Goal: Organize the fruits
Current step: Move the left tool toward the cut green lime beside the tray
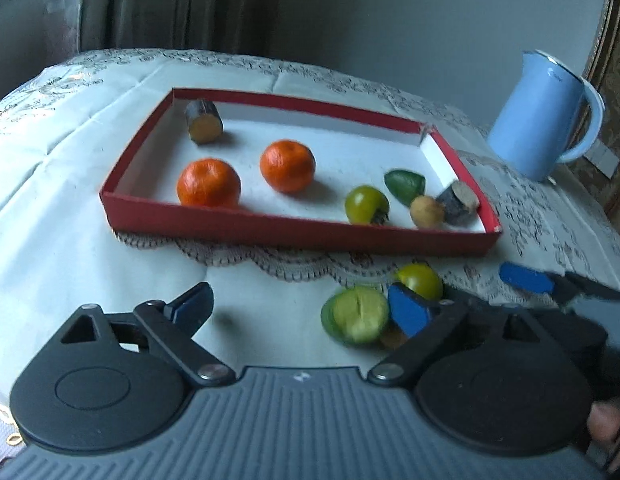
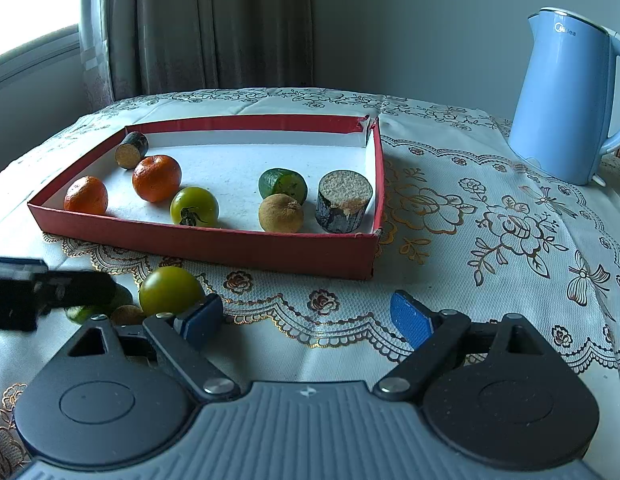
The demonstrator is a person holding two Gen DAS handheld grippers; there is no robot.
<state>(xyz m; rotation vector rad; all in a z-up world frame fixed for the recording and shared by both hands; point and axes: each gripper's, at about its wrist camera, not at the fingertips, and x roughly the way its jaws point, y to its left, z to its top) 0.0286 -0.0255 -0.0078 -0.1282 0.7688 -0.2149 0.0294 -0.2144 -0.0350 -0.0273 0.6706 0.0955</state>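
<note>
A red box (image 1: 270, 232) (image 2: 230, 248) with a white floor holds two oranges (image 1: 208, 183) (image 2: 156, 178), a green tomato (image 1: 363, 204), a green fruit piece, a brown fruit and two dark cut stalk pieces. On the cloth in front of it lie a cut green fruit (image 1: 355, 314) (image 2: 80, 314), a second green tomato (image 1: 419, 280) (image 2: 172, 290) and a small brown fruit (image 2: 128, 314). My left gripper (image 1: 302, 308) is open, with its right pad beside the cut green fruit. My right gripper (image 2: 306, 320) is open over bare cloth, to the right of these fruits.
A light blue kettle (image 1: 541, 120) (image 2: 565, 100) stands at the back right of the table. A patterned lace cloth (image 2: 489, 220) covers the table. Curtains and a window are behind it. A fingertip (image 1: 605, 428) shows at the lower right edge.
</note>
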